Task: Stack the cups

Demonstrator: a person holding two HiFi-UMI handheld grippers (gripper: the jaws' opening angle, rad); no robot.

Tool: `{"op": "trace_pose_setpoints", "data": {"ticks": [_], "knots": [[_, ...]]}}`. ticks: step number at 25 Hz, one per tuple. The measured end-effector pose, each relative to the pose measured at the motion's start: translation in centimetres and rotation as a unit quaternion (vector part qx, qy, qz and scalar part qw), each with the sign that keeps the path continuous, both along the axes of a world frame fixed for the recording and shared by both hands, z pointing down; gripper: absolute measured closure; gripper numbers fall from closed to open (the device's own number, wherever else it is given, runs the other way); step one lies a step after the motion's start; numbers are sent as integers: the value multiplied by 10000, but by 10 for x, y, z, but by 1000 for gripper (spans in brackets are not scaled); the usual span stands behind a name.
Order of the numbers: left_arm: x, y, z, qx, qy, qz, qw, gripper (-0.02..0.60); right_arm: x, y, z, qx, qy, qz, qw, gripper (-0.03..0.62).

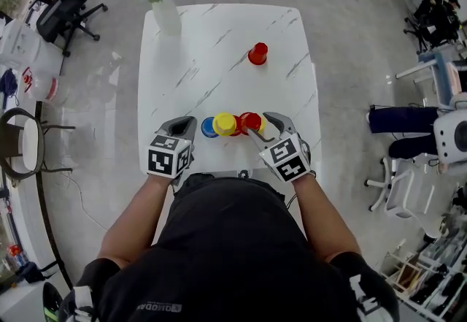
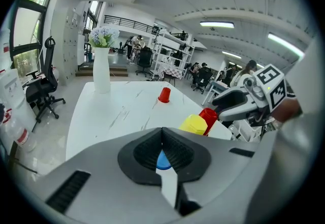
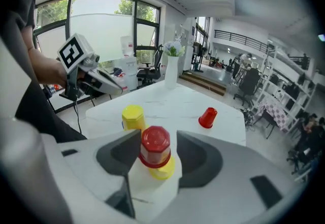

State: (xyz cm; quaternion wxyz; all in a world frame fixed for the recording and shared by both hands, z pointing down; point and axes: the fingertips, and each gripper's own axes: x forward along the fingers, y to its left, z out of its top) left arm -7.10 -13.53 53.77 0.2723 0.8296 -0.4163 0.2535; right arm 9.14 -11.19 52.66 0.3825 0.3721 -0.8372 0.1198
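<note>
On the white marble table, a red cup sits upside down on a yellow cup near the front edge. My right gripper is open, its jaws on either side of that red cup; a gap shows on the right. Just left stand another upside-down yellow cup and a blue cup. My left gripper is shut beside the blue cup, which shows through the hollow of the jaws. A second red cup stands alone farther back.
A white vase with flowers stands at the table's far left corner. An office chair and a round chair are on the floor to the left. More chairs and shelving are to the right.
</note>
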Motion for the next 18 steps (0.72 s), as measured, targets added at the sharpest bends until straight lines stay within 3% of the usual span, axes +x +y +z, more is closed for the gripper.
{"op": "trace_pose_setpoints", "data": {"ticks": [3, 6, 8, 14, 18], "knots": [[-2, -1, 2, -4, -12, -81, 10000, 577, 6, -6, -32, 150, -616, 34, 9980, 387], [0, -1, 2, -13, -18, -155, 9999, 577, 16, -23, -71, 369, -1534, 244, 9872, 388], [1, 0, 1, -7, -7, -191, 9998, 578, 32, -43, -82, 520, -1829, 553, 9802, 388], [-8, 3, -3, 10, -31, -409, 9992, 578, 80, -103, -46, 381, -1831, 1582, 9695, 388], [-26, 7, -1, -44, -72, -740, 9972, 577, 89, -141, -11, 245, -1508, 1710, 9734, 388]]}}
